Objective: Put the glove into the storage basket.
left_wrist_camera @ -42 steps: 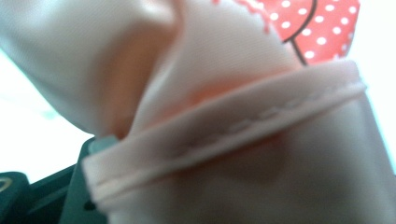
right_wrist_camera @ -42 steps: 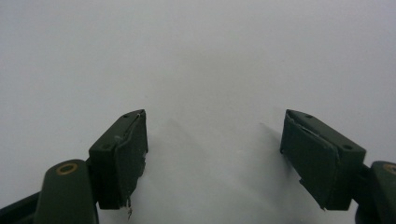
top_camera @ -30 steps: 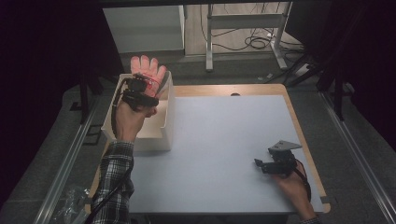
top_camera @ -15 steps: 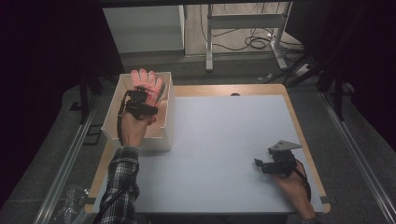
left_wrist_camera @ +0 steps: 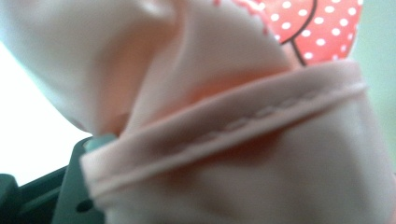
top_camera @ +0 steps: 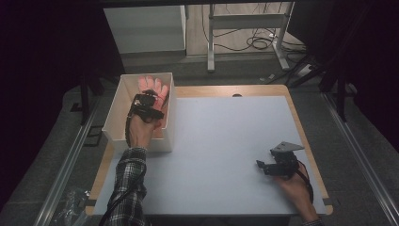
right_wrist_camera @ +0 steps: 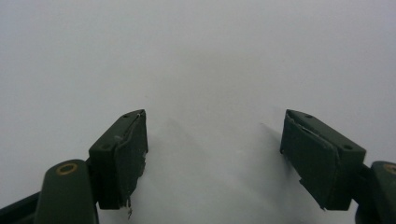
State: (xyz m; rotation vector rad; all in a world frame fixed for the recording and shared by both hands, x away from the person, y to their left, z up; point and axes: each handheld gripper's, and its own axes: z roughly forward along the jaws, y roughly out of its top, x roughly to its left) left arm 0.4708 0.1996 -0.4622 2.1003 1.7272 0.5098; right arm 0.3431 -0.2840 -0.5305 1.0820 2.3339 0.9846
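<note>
The step in hand seems to be putting the pink glove (top_camera: pixel 153 84) into the white box (top_camera: pixel 115 110), which stands at about ten o'clock on the bench (top_camera: pixel 226 141). The left claw (top_camera: pixel 149 96) is lowered into the box, and the glove lies just beyond it, against the far wall, with its fingers spread toward twelve o'clock. In the left gripper view the stitched cuff of the glove (left_wrist_camera: pixel 243 140) is draped very close over the claw, so the jaws themselves are mostly hidden; they have just been opening a little, and the cloth is between them. I cannot tell if the pads press on it at this moment. I judge that the release is beginning. The next move calls for opening the jaws fully, then lifting the claw straight up so the cuff does not catch on it and come out again.

The left forearm, in a checked sleeve (top_camera: pixel 127 188), reaches from six o'clock forward over the near wall of the box, with the wrist bent downward.

The right claw (top_camera: pixel 261 165) rests at about four o'clock on the bench, pointing to nine o'clock. Its jaws are released and wide, with nothing between them.
</note>
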